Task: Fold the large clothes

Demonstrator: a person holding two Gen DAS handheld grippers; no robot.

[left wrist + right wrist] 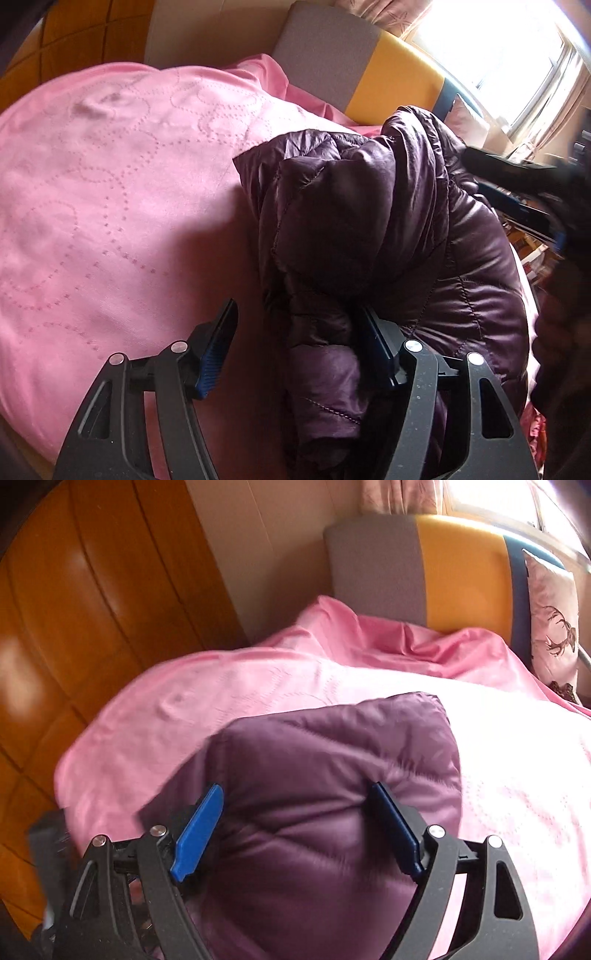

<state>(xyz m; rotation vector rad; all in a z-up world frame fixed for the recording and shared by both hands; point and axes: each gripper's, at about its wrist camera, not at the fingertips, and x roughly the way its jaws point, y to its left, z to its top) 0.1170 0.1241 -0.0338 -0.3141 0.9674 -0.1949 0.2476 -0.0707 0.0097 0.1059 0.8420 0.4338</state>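
Two claws frame one dark purple quilted puffer jacket point(388, 221), which lies bunched on the pink bedspread point(110, 203) toward the right side of the bed as your left wrist camera sees it. Your left claw point(299, 332) stands wide: its right finger presses against a fold of the jacket's edge, its left finger hangs clear over the bedspread, and nothing is pinched between them. In that same view your right claw point(517, 184) shows as a dark, blurred shape at the jacket's far right side.

From your right wrist camera, your right claw point(299, 812) is also spread wide, both blue fingers point(199, 830) straddling a puffy panel of the jacket point(314, 775); you cannot tell whether they touch the fabric. Behind the bed rises a grey and yellow headboard point(424, 572), with a deer-print pillow point(552, 627) leaning at its right end and a wooden wardrobe point(92, 590) to the left.
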